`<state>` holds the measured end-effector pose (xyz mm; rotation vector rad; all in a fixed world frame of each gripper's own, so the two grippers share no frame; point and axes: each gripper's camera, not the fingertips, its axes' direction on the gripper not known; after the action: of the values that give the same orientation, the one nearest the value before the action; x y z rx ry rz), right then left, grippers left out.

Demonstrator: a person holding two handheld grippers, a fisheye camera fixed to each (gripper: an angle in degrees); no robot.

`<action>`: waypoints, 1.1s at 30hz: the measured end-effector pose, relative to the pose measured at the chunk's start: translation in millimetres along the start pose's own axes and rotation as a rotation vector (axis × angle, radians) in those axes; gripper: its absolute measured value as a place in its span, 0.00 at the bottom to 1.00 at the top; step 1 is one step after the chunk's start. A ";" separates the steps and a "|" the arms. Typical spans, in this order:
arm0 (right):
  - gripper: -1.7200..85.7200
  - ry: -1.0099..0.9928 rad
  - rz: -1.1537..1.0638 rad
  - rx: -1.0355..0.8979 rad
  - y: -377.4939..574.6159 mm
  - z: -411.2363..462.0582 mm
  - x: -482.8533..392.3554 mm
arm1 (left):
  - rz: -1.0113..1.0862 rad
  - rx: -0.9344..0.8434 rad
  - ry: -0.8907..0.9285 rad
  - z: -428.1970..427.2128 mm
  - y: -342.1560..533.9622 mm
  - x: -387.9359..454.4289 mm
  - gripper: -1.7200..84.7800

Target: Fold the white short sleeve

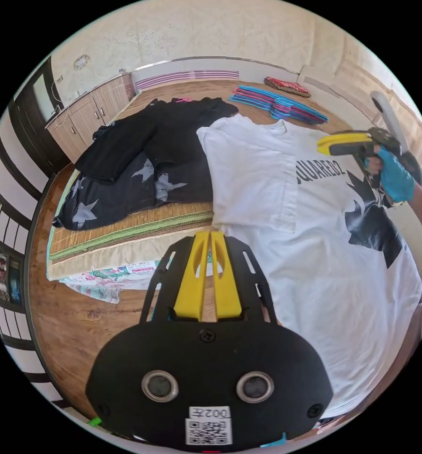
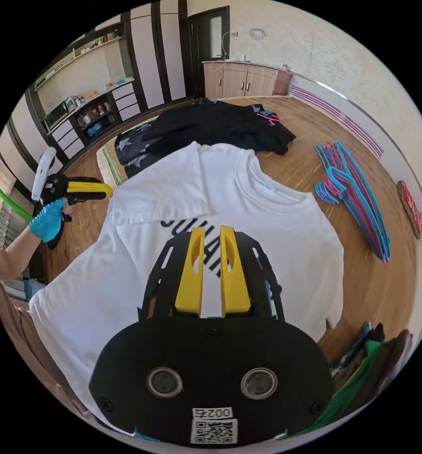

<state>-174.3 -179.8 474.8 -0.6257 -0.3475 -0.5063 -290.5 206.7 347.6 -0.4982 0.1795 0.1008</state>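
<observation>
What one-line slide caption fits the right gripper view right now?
Right gripper hovers over a white T-shirt with one sleeve folded in; left gripper beside it, hangers on the floor.

We see a brown wooden floor | on it: white printed T-shirt, dark clothes, blue and pink hangers, straw mat

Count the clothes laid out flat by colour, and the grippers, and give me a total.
White shirts: 1, the tee
Dark garments: 2 at least, a black one on a starred one; the pile may hide more
Grippers: 2, left and right
Total: 5
</observation>
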 end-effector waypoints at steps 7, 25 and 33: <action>0.09 0.164 0.147 -0.021 124.6 -41.5 3.0 | -0.054 -0.012 -0.037 -20.7 2.8 20.8 0.01; 0.11 0.398 0.448 0.065 249.9 -46.5 17.1 | 0.092 0.023 0.110 -68.9 -28.7 157.2 0.01; 0.11 0.410 0.564 0.121 237.1 -24.5 64.2 | 0.151 0.019 0.139 -74.1 -45.8 198.5 0.01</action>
<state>11.8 -52.2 374.8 -0.4608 0.1882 -0.0619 -100.5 141.2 266.1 -0.4725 0.3541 0.2123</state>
